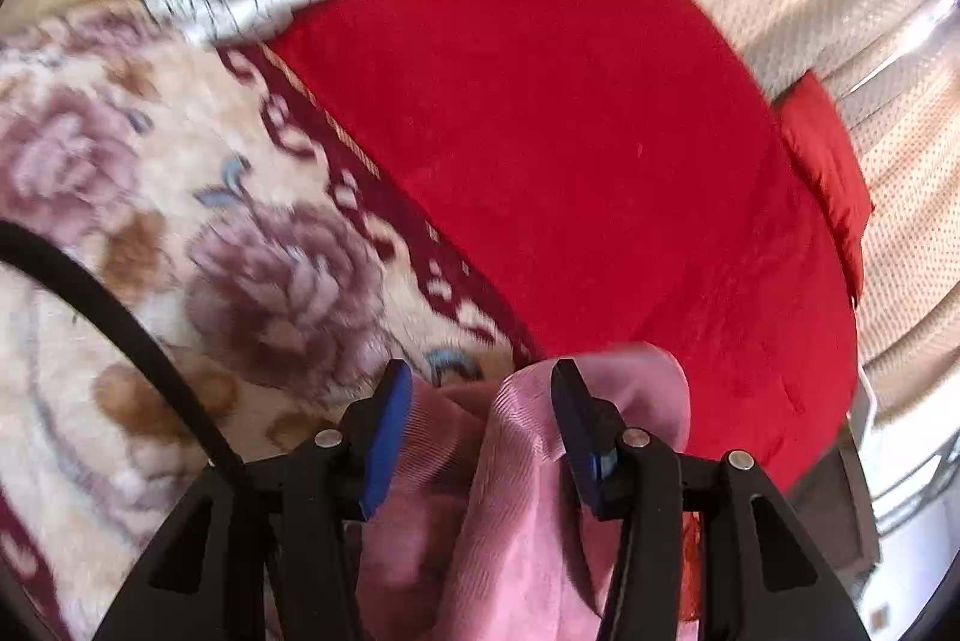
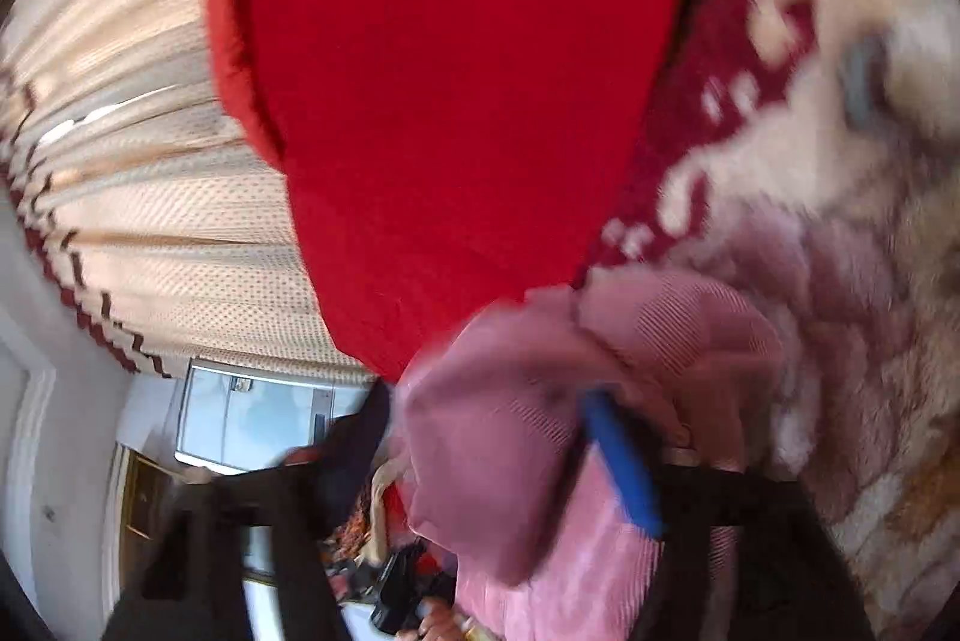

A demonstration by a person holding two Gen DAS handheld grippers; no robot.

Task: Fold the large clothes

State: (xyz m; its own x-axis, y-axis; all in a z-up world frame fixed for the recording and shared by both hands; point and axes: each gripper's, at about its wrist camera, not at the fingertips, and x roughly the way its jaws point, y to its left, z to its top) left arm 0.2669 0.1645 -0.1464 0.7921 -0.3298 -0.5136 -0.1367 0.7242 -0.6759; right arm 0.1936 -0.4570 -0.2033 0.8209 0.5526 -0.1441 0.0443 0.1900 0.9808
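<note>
While both views blur | pink garment bunched between left tool pads, seemingly released | right tool likewise agape

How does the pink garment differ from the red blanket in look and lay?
The pink garment is pale with a fine ribbed sheen; the red blanket is deep, plain and matte. The pink garment is bunched in folds between the left gripper jaws, which stand apart; the red blanket lies spread flat over the floral blanket. Both are soft fabric.
</note>
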